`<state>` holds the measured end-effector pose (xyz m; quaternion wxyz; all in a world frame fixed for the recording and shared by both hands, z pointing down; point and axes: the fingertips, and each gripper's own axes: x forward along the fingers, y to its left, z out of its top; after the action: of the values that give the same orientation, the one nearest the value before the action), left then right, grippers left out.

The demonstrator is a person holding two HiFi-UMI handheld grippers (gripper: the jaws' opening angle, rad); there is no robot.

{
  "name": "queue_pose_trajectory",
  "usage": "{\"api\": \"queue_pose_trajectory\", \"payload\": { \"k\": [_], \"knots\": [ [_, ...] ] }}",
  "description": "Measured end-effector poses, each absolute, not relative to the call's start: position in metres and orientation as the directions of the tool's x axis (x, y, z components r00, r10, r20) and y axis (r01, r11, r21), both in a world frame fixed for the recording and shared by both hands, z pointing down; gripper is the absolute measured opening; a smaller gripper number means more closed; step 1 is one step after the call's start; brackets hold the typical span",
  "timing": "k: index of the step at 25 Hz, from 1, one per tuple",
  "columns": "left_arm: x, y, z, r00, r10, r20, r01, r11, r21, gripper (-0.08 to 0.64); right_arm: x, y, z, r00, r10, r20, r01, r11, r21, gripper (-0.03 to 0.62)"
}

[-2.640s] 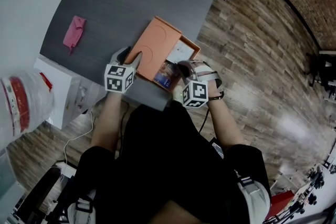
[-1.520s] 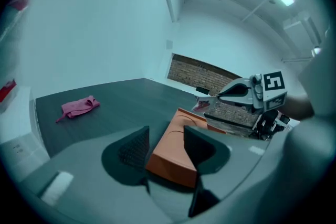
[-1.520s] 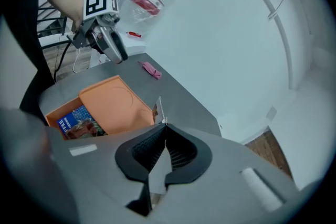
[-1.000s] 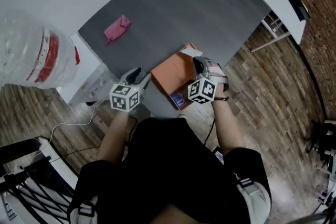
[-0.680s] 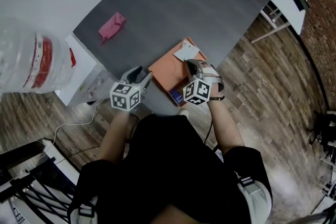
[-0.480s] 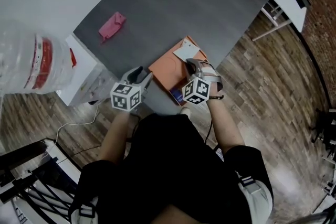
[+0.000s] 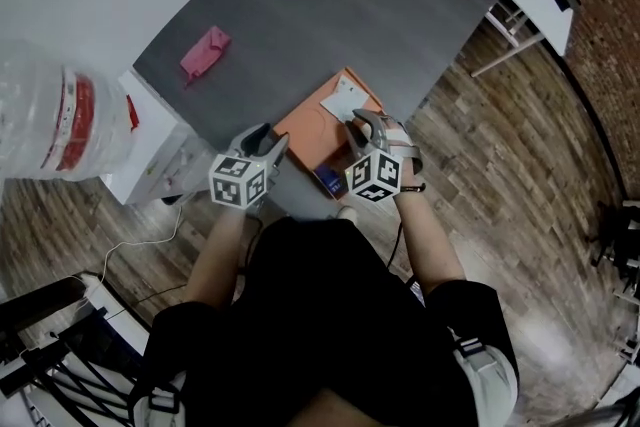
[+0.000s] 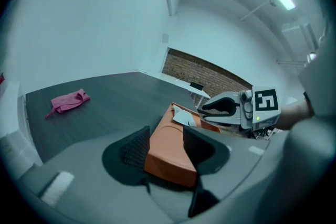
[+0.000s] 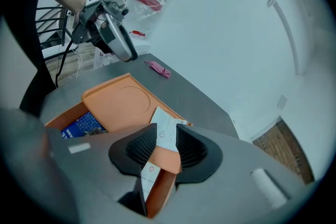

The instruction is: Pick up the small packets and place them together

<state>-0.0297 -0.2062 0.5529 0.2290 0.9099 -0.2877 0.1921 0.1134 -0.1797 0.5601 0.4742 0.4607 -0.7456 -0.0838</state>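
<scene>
An orange box [image 7: 318, 127] lies at the near edge of the dark table [image 7: 330, 5]. My left gripper [image 7: 272, 143] is shut on the box's left corner [image 8: 168, 152], with a pad against each side. A white packet [image 9: 163, 131] stands tilted over the box's far rim. It sits between the pads of my right gripper [image 9: 163, 147], whose jaws are opening and stand apart from it. From above, the right gripper [image 7: 358, 122] sits just right of the white packet [image 7: 343, 101]. A blue packet [image 9: 81, 124] lies inside the box's open near end [image 7: 325, 179].
A pink cloth [image 7: 203, 53] lies far left on the table, away from the box. A clear plastic bottle with a red label [image 7: 55, 115] stands off the table's left side above a white cabinet [image 7: 150, 165]. Wooden floor lies to the right.
The head camera has swung, so the table and box sit differently in view. Both grippers stay at the box, the right one beside the white packet.
</scene>
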Motion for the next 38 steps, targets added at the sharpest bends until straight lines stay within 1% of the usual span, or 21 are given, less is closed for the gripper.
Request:
{"api": "queue_pose_trajectory", "payload": {
  "k": [4,9,15,20,26,29,33,38],
  "knots": [
    [-0.008,-0.207,0.539,0.785,-0.426,0.450,-0.580,-0.760,0.293,0.196,0.127,-0.173,0.537,-0.127,-0.793,0.597,-0.650,0.520,0.553,0.115],
    [0.017,-0.206,0.521,0.811,-0.428,0.399,-0.550,-0.791,0.268,0.187,0.155,-0.156,0.514,-0.123,-0.818,0.562,-0.740,0.452,0.497,0.110],
    [0.037,-0.200,0.512,0.833,-0.421,0.360,-0.522,-0.813,0.257,0.172,0.198,-0.130,0.509,-0.059,-0.826,0.560,-0.801,0.374,0.468,0.103],
    [0.050,-0.195,0.509,0.843,-0.406,0.354,-0.503,-0.829,0.247,0.169,0.209,-0.122,0.509,-0.049,-0.825,0.563,-0.814,0.360,0.456,0.098],
    [0.050,-0.189,0.505,0.845,-0.406,0.350,-0.500,-0.831,0.243,0.164,0.196,-0.120,0.518,-0.113,-0.802,0.587,-0.832,0.399,0.385,0.092],
    [0.044,-0.183,0.512,0.839,-0.402,0.367,-0.506,-0.824,0.254,0.164,0.184,-0.121,0.536,-0.160,-0.746,0.647,-0.821,0.464,0.332,0.092],
    [0.036,-0.176,0.525,0.829,-0.392,0.398,-0.513,-0.817,0.263,0.163,0.164,-0.115,0.572,-0.221,-0.604,0.766,-0.799,0.562,0.212,0.095],
    [0.027,-0.172,0.535,0.821,-0.393,0.414,-0.526,-0.802,0.283,0.163,0.147,-0.110,0.604,-0.259,-0.458,0.851,-0.803,0.591,0.074,0.100]
  ]
}}
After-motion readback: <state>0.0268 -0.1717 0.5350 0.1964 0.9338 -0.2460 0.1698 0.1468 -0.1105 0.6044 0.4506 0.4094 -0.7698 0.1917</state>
